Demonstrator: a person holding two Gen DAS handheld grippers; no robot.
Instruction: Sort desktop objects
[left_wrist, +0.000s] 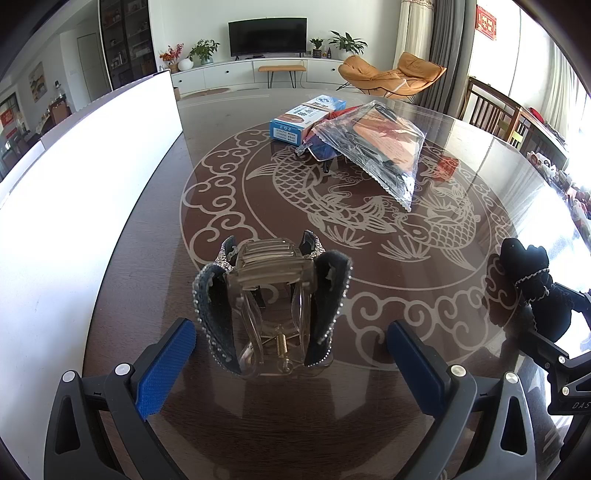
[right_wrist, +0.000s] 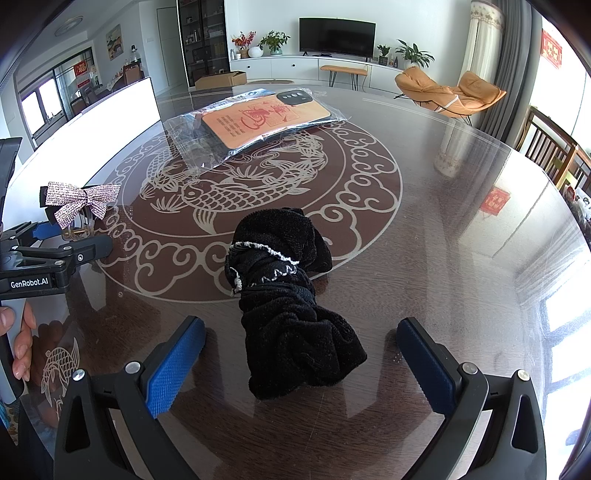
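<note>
Left gripper (left_wrist: 291, 365) is spread, pads either side of the hair clip (left_wrist: 271, 306) but not touching it; the clip stands on the table (left_wrist: 424, 332) just ahead, between the fingers. Advance until the pads flank the clear body, then close gently; the bow trim is likely to slip. Right gripper (right_wrist: 301, 367) is likewise spread around the near end of the scrunchie (right_wrist: 286, 295); close low on the soft bulk. Bagged phone case (right_wrist: 258, 118) lies well ahead.
</note>
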